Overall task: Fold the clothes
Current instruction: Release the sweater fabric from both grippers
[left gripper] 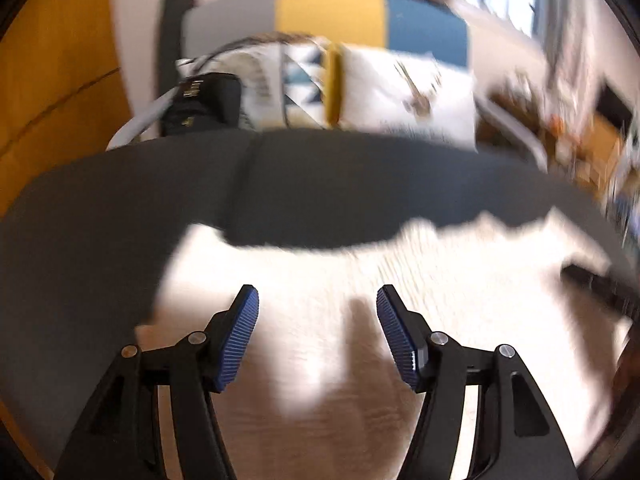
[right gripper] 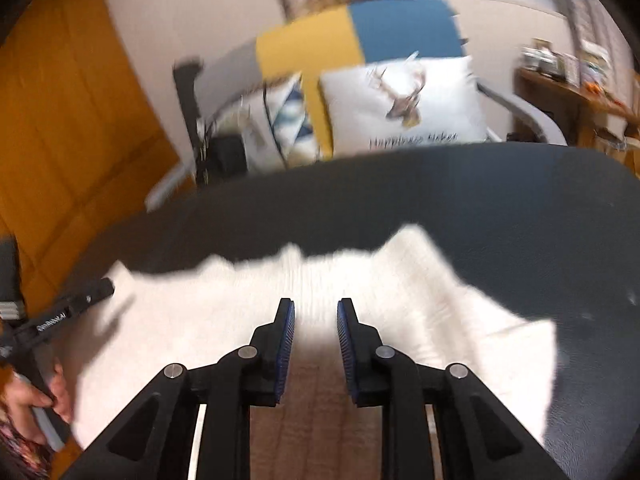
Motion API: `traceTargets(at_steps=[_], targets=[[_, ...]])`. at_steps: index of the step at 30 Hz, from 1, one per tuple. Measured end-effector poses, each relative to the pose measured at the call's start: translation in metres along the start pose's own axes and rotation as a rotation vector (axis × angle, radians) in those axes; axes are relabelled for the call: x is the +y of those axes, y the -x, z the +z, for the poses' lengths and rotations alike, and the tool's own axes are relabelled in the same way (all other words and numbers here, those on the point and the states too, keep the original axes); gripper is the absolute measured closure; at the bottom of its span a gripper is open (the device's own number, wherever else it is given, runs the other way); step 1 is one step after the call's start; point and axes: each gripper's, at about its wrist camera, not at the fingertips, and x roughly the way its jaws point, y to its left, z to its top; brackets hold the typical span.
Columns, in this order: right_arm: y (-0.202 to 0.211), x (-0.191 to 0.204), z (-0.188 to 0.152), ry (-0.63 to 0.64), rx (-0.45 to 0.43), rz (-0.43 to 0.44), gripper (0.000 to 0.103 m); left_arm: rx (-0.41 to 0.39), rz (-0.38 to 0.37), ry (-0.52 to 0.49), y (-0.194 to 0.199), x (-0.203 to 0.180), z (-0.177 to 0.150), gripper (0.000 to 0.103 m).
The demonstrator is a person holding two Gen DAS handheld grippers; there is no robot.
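Observation:
A cream knitted garment lies spread on a dark grey cushioned surface. My left gripper hovers over its near part, wide open, nothing between the blue pads. In the right wrist view the same garment fills the foreground. My right gripper is above its middle, jaws partly apart with a narrow gap and nothing held. The left gripper shows at the left edge there, held by a hand. The right gripper's tip shows at the right edge of the left wrist view. Both views are motion-blurred.
Behind the dark surface stands a sofa with a grey, yellow and blue back and several cushions, one white with a deer print. A black bag sits at the sofa's left. A wooden shelf stands right; orange floor lies left.

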Motion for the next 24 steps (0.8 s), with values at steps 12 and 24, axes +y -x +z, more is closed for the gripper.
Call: traceTargets(at_steps=[12, 24], targets=[[0.027, -0.08, -0.001, -0.321, -0.095, 0.055, 0.102, -0.005, -0.014, 0.024, -0.013, 0.013, -0.016, 0.024], [0.144, -0.102, -0.066, -0.346, -0.204, -0.056, 0.079, -0.007, -0.031, 0.036, -0.012, 0.016, -0.012, 0.024]])
